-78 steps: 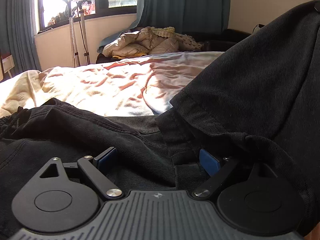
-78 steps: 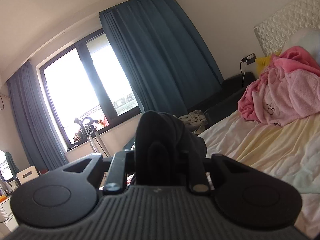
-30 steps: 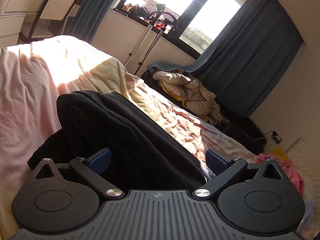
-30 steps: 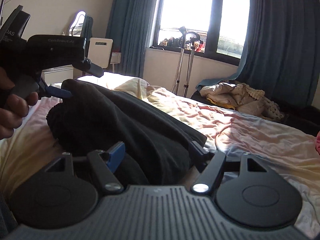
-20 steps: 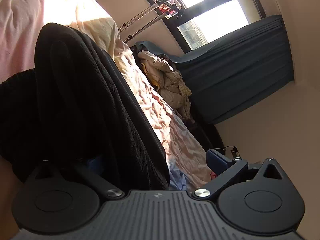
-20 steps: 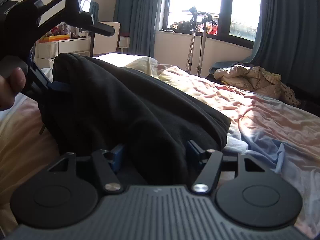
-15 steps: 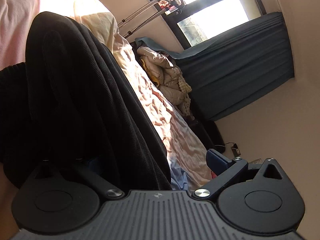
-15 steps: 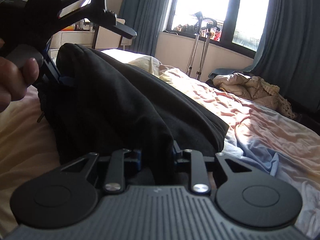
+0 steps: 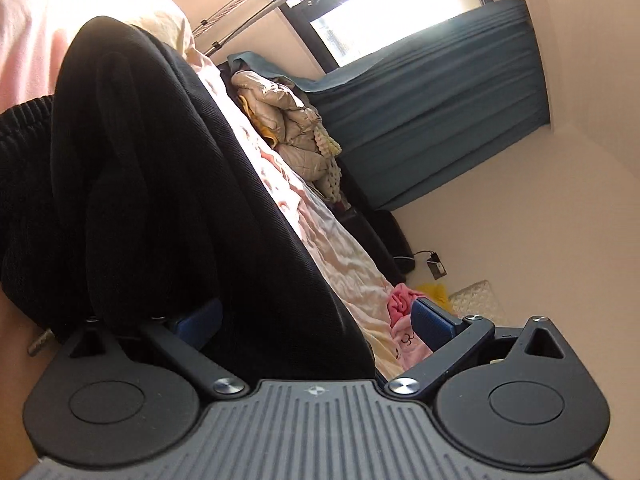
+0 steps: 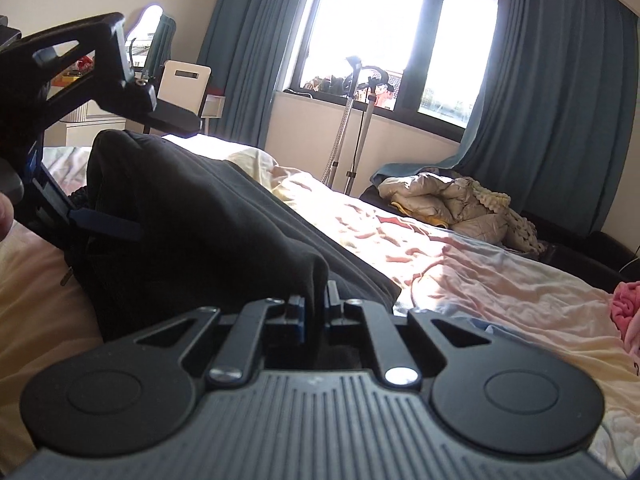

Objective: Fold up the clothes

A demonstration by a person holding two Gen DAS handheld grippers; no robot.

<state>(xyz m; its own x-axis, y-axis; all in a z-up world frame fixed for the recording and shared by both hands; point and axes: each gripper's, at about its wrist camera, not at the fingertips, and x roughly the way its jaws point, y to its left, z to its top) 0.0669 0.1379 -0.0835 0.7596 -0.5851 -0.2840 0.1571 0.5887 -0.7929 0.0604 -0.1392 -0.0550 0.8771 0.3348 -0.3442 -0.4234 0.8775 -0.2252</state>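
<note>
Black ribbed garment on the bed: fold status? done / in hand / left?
Done: the black ribbed garment already lies doubled over in thick layers on the pink and cream bedsheet. In hand: the right tool is pinched shut on a ridge of the cloth; the left tool is open, its pads straddling the bundle's other end. Left: another fold, probably, then flattening; the bundle looks lumpy.

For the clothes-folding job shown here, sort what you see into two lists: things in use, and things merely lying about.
In use:
- black ribbed-waist garment on the bed
- right gripper, shut on its edge
- left gripper, open around it

Lying about:
- beige quilted jacket
- pink fleece clothing
- metal crutches
- white chair
</note>
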